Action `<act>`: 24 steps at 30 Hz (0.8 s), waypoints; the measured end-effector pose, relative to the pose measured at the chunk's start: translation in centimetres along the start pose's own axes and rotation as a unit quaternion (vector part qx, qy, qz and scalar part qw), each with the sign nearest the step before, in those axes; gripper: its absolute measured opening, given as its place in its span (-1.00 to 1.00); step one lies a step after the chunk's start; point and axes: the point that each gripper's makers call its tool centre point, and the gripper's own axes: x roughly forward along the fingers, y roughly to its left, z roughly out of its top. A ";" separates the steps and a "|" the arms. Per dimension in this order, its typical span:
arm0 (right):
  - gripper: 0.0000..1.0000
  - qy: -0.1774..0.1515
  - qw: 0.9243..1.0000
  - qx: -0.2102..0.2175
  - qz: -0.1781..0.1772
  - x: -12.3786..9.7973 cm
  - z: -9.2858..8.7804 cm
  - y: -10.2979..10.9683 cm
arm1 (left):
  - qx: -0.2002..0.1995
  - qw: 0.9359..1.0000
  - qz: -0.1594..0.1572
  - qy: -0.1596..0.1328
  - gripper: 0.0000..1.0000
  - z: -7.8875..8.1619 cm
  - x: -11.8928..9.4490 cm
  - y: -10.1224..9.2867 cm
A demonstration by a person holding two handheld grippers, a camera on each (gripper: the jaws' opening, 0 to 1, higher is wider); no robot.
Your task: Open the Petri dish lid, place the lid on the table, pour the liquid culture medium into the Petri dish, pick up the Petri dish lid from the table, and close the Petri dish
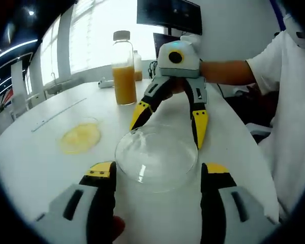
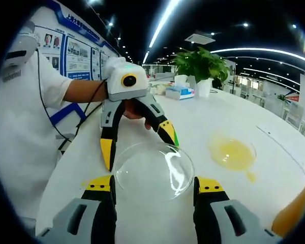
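- Left gripper (image 1: 157,173), left gripper view: its yellow-tipped jaws rise from the bottom of the view, spread, one on each side of the clear Petri dish lid (image 1: 156,158). Whether the pads press the rim cannot be told.
- Right gripper (image 1: 168,124), same view: it comes in from the far side with jaws spread wide, tips at the lid's far rim. Contact cannot be confirmed.
- Right gripper view: the right gripper (image 2: 155,185) flanks the same lid (image 2: 153,170) with spread jaws; the left gripper (image 2: 137,145) faces it, its tips at the lid's opposite rim. The lid appears slightly raised above the white table (image 2: 218,117); how far cannot be told.
- Petri dish (image 1: 81,136) holding yellow culture medium sits uncovered on the table (image 1: 51,162), apart from the lid and toward the table's edge. In the right gripper view the dish (image 2: 233,152) shows a small yellow spill at its near rim.
- Glass bottle (image 1: 123,68) of orange-yellow liquid, capped, stands upright further in on the table, behind the dish.
- A person in a white top (image 1: 290,101) stands at the table edge, a hand (image 1: 229,71) holding the right gripper.
- Potted plant (image 2: 201,63) and tissue box (image 2: 180,91) stand at the table's far end.
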 end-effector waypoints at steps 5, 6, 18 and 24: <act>0.13 0.006 1.000 -0.004 0.002 0.1 0.1 -0.2 | 0.000 1.000 0.002 0.002 0.19 0.0 0.1 0.1; 0.13 0.008 1.000 -0.005 0.004 0.1 0.1 -0.2 | 0.000 1.000 0.001 0.003 0.19 0.0 0.1 0.2; 0.16 0.014 1.000 0.009 0.016 0.5 -0.2 -0.8 | -0.016 1.000 -0.010 -0.007 0.19 0.2 0.9 0.5; 0.18 0.017 1.000 0.015 0.021 0.6 -0.3 -0.8 | -0.018 1.000 -0.009 -0.007 0.15 0.2 1.0 0.6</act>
